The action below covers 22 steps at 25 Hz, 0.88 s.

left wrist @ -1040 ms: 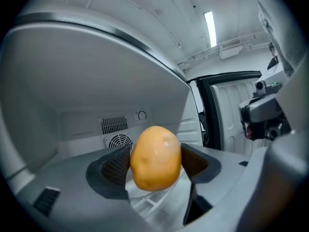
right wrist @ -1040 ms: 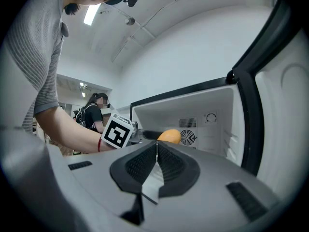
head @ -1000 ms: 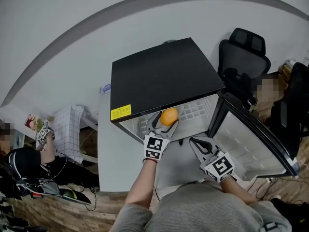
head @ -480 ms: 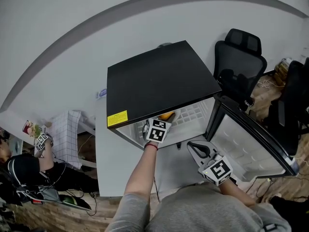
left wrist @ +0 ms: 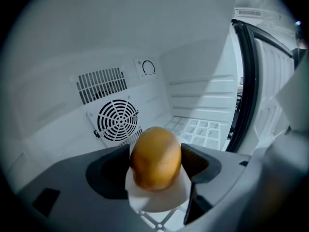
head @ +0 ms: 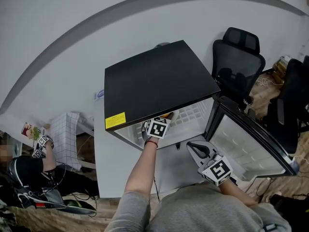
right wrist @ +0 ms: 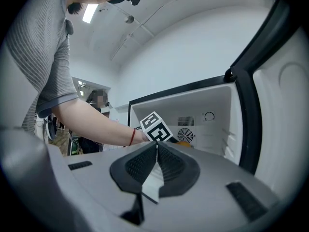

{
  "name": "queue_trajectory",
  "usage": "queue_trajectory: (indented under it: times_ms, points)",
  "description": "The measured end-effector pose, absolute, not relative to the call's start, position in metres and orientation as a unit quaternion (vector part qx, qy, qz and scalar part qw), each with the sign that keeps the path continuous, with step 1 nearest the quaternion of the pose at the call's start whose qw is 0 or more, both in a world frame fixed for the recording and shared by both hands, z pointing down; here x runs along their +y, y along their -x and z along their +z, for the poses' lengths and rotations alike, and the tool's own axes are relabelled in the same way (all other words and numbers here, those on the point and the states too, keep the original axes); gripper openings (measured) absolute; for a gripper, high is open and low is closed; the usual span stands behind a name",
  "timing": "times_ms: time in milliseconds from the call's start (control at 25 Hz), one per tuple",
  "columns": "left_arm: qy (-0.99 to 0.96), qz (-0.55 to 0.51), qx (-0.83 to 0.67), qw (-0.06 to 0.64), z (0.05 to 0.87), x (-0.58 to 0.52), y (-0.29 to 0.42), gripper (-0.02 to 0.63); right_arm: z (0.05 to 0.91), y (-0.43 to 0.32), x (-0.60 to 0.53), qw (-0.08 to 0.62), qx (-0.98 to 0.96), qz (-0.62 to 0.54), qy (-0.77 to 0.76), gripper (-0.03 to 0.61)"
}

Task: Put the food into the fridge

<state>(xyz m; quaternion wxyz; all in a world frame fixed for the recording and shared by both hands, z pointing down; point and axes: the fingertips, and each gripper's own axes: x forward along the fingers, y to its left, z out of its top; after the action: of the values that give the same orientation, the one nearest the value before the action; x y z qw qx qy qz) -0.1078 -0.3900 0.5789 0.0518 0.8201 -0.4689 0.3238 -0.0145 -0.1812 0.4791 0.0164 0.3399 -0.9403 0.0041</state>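
A small black fridge (head: 159, 81) stands with its door (head: 251, 141) swung open to the right. My left gripper (left wrist: 157, 170) is shut on an orange-brown round fruit (left wrist: 155, 157) and reaches inside the white fridge interior (left wrist: 193, 95), above the wire shelf (left wrist: 198, 128). In the head view only the left gripper's marker cube (head: 157, 127) and a sliver of the fruit (head: 166, 115) show under the fridge top. My right gripper (head: 195, 148) hangs in front of the fridge, shut with nothing between its pads (right wrist: 166, 166).
A fan grille (left wrist: 117, 120) and a dial (left wrist: 148, 67) sit on the fridge's back wall. A black office chair (head: 236, 62) stands right of the fridge. The fridge rests on a white table (head: 108, 168). Another person (head: 29, 163) sits at the far left.
My left gripper has carried the fruit from the fridge's opening deeper inside, under the fridge top. The right gripper has stayed roughly in place.
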Motion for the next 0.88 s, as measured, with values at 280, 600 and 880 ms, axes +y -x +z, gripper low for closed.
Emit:
queue_trajectory:
  times_ms: [280, 600, 880]
  points:
    - [-0.823, 0.328, -0.462, 0.038, 0.583, -0.388, 0.105, 0.343, 0.479, 0.018, -0.178, 0.017, -0.942, 0.002, -0.334, 0.014]
    - [-0.823, 0.322, -0.467, 0.034, 0.583, -0.384, 0.109, 0.344, 0.479, 0.02, -0.178, 0.019, -0.943, 0.001, -0.333, 0.014]
    - [-0.828, 0.299, -0.473, 0.035, 0.573, -0.371, 0.11, 0.345, 0.477, 0.022, -0.177, 0.018, -0.944, -0.003, -0.329, 0.014]
